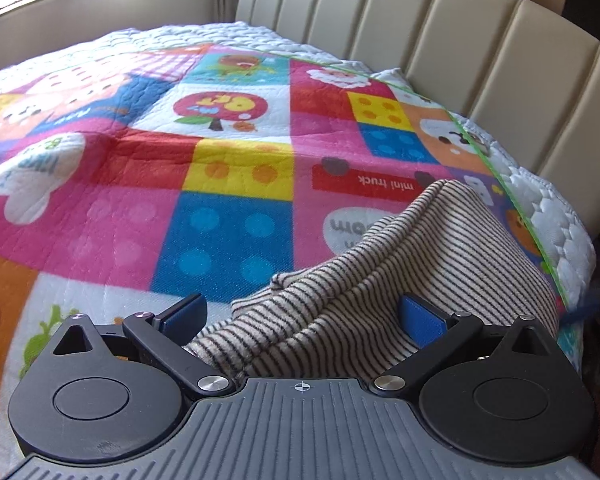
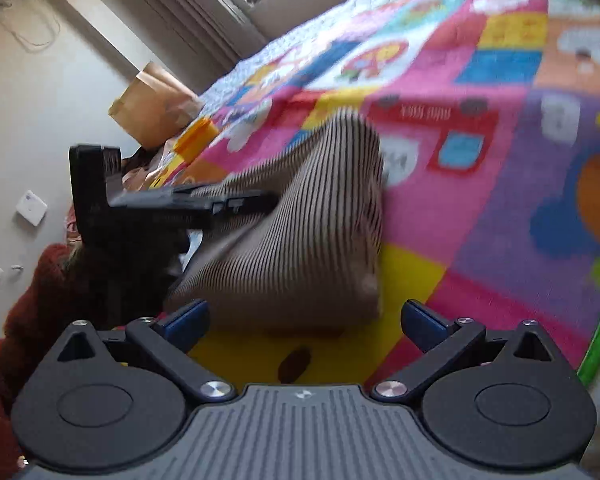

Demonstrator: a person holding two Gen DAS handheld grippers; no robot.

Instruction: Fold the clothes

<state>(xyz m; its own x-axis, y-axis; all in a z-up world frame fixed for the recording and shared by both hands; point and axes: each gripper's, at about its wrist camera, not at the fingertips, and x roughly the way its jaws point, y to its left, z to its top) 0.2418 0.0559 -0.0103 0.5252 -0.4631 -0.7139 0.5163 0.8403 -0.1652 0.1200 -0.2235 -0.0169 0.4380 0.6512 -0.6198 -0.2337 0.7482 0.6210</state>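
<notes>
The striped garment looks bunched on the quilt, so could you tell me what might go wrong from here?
1. The striped garment sits in a rumpled heap on the patchwork quilt, so a fold may trap creases.
2. It lies near the quilt's edge by the headboard and could slide off.
3. Both the left claw and right claw are open and empty, and the right view is blurred, so a grab may miss.

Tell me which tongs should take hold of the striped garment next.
Probably the left tongs: open, with the striped garment bunched right between their fingers. The right tongs are open too, but the cloth lies just beyond their tips.
</notes>
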